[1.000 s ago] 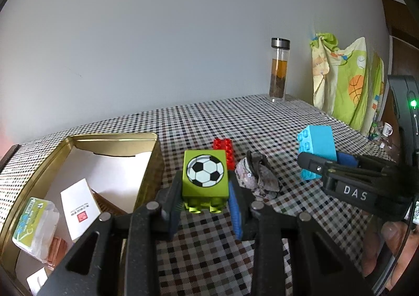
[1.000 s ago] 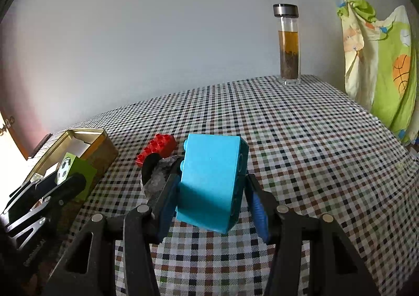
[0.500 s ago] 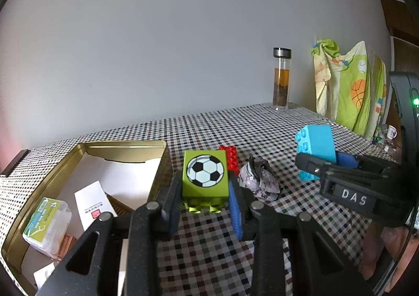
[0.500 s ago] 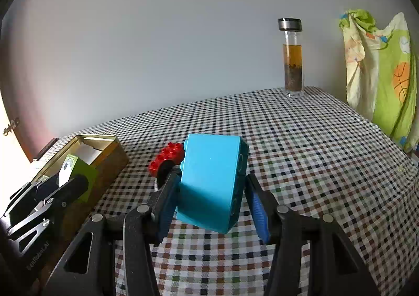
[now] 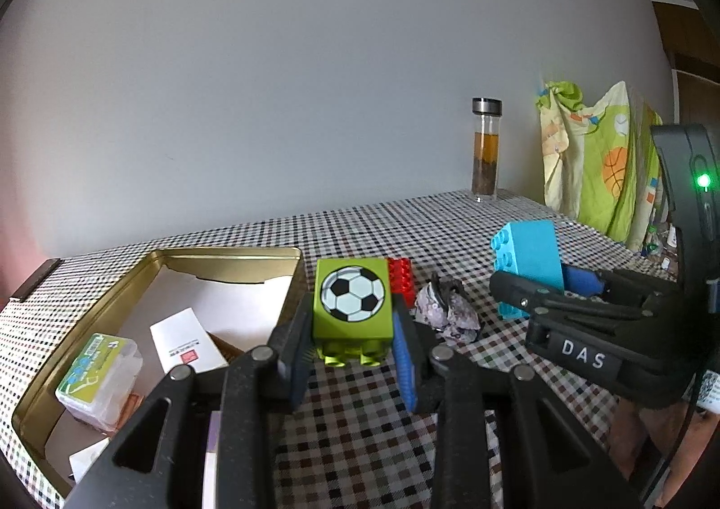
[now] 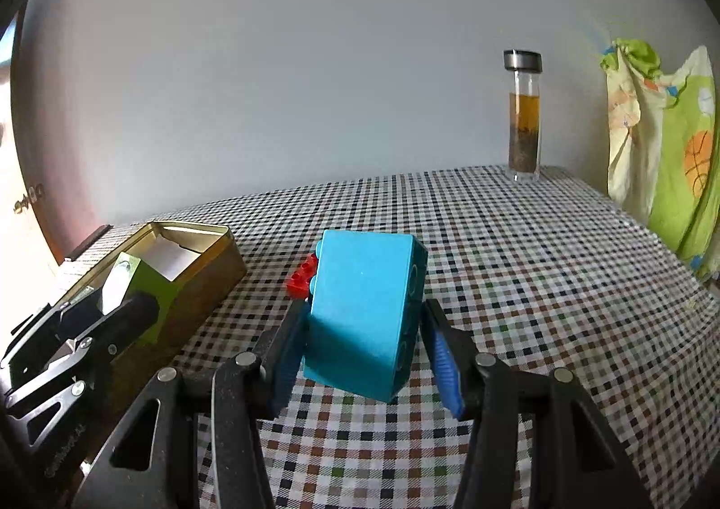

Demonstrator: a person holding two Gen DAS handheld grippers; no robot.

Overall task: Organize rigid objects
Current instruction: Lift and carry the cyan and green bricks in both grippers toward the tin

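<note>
— Gripping anything on your left gripper (image 5: 353, 340)?
— Yes, I clamp a green block (image 5: 352, 312) with a football print, raised beside the gold tin (image 5: 90, 320).
— And your right gripper (image 6: 364, 356)?
— My fingers pinch a plain blue block (image 6: 360, 311), tilted above the checked tablecloth (image 6: 517, 284).

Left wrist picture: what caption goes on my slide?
Left gripper holds a green soccer-ball block beside a gold tin.

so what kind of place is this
Probably a home, maybe a child's room: a checked tablecloth covers the table, toy blocks are in the grippers, a cartoon sports-print blanket hangs nearby, and a tea bottle stands by the wall.
</note>
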